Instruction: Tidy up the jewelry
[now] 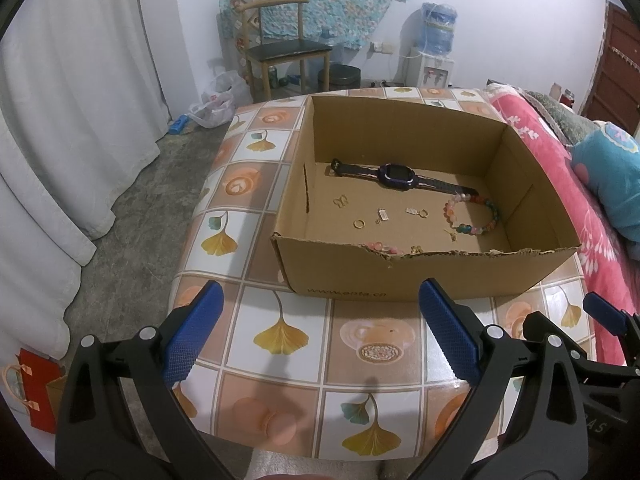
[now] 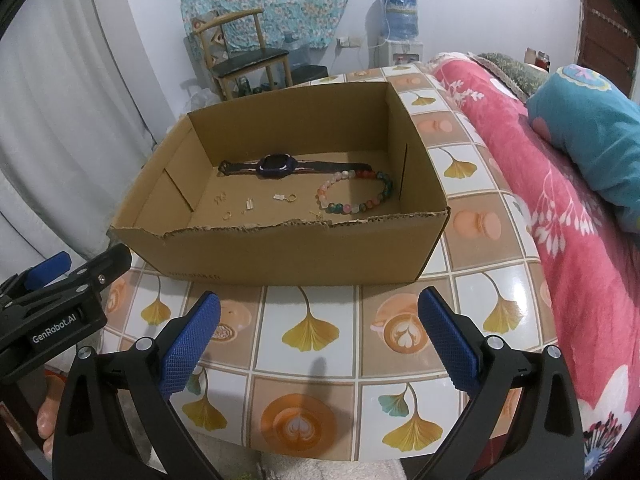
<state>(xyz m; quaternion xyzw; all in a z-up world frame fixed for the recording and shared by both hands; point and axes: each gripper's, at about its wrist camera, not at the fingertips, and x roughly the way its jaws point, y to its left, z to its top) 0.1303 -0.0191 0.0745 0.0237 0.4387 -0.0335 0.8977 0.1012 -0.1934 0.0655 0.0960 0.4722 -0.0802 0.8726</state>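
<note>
An open cardboard box [image 1: 424, 276] [image 2: 280, 252] stands on the patterned table. Inside lie a dark watch [image 1: 394, 173] [image 2: 276, 166], a coloured bead bracelet [image 1: 472, 214] [image 2: 356, 194], a gold ring [image 1: 359, 223] [image 2: 227, 214] and several small gold and silver pieces [image 1: 412, 211] [image 2: 280, 197]. Pink beads [image 1: 380, 247] peek over the torn front wall. My left gripper [image 1: 320, 336] hangs open over the table in front of the box, holding nothing. My right gripper [image 2: 320, 336] is open too, empty, just short of the box.
The table [image 1: 248, 184] [image 2: 472, 248] carries a tile-and-leaf cover. A bed with a pink blanket [image 1: 560, 168] [image 2: 560, 184] borders its right side. A chair [image 1: 280, 48], a water dispenser [image 1: 434, 56] and a white curtain [image 1: 60, 100] stand beyond.
</note>
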